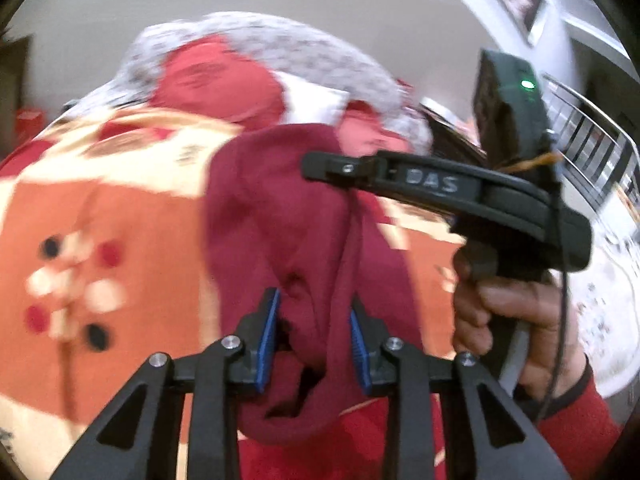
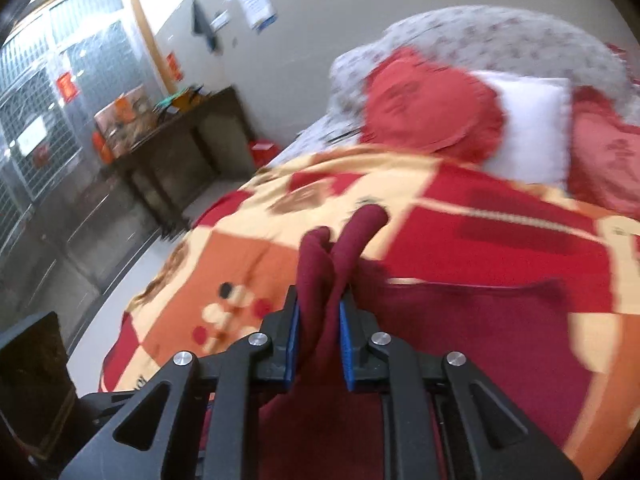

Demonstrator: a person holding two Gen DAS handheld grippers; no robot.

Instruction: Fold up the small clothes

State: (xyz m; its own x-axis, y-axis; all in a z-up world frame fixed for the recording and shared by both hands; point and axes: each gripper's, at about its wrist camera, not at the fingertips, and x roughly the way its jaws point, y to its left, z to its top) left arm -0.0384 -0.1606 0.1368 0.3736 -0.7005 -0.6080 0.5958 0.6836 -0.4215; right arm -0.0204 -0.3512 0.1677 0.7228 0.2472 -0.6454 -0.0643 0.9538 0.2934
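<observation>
Here the patterned bedspread fills both views, and above it hangs the maroon garment, bunched and creased, lifted clear between the tools. The left gripper is clamped on one gathered fold, the right gripper pinches another. The lift-and-spread step seems under way; next the cloth likely needs laying flat before any fold.

L tool and R tool both angled down, blue pads clamped on maroon garment. R hand wraps its tool's handle.
</observation>
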